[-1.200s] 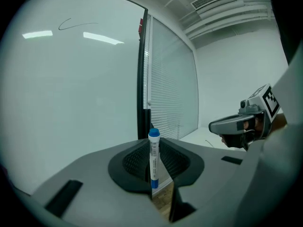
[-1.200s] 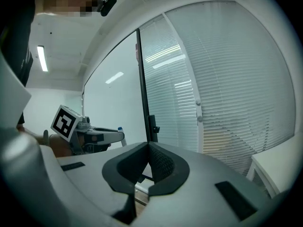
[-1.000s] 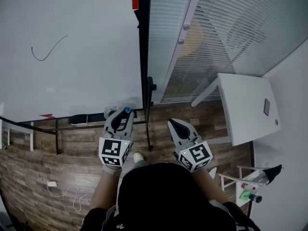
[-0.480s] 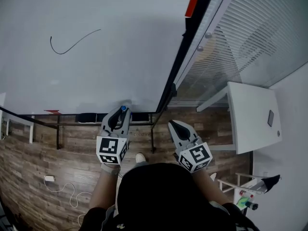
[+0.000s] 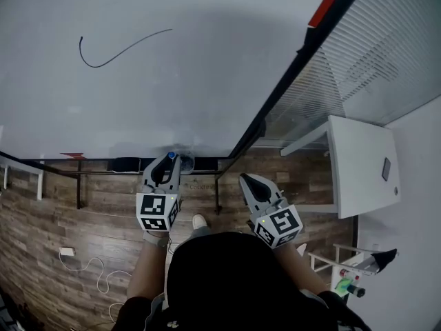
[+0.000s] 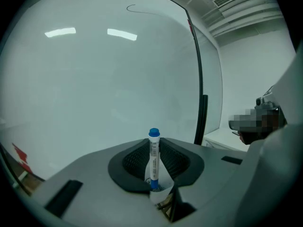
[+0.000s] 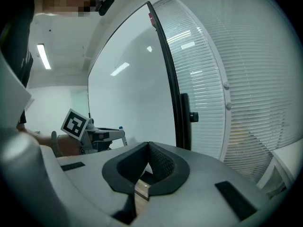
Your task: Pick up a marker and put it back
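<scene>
Left gripper is clamped on the blue-capped marker, upright near the whiteboard's lower edge, so the put-back step seems in hand: next it must settle the marker onto the ledge, then release, while the right gripper hangs closed and empty.

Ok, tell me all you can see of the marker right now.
The marker is a slim white barrel with fine print along it, blue at the top end and blue again lower down. It stands upright, clamped between the dark ribbed pads of the left tongs, with its top clear above them. In the head view its top lies near the whiteboard's lower edge; whether it touches I cannot tell.
</scene>
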